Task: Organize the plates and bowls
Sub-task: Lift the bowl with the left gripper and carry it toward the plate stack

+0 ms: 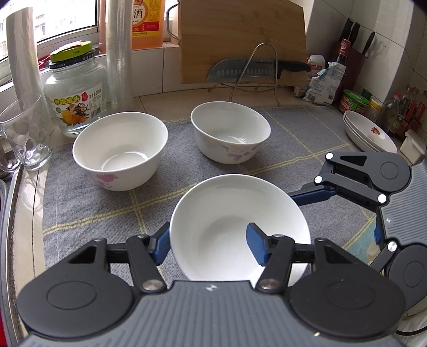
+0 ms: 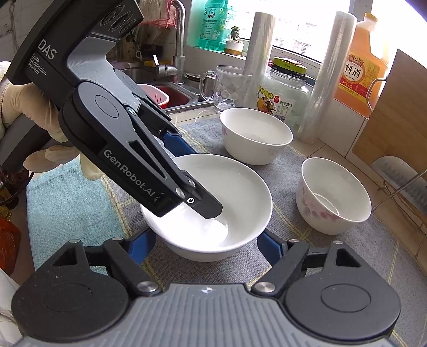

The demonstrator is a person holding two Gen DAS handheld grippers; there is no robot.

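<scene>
Both tongs grip the plain bowl (image 1: 234, 213) on the grey mat (image 1: 80, 208): left tongs (image 1: 208, 247) pinch its rim, right tongs (image 2: 205, 247) clasp its outer sides.

left gripper (image 1: 210, 245) — fingers clamped | right gripper (image 2: 206, 244) — fingers clamped | both pitched downward

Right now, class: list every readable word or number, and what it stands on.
"DAS Data Acquisition System", "GenRobot.AI": left hand-held gripper.
"料酒": orange bottle.
"950": jar label; remaining print blurred.
Green bottle, sauce jars: too small to read.
</scene>
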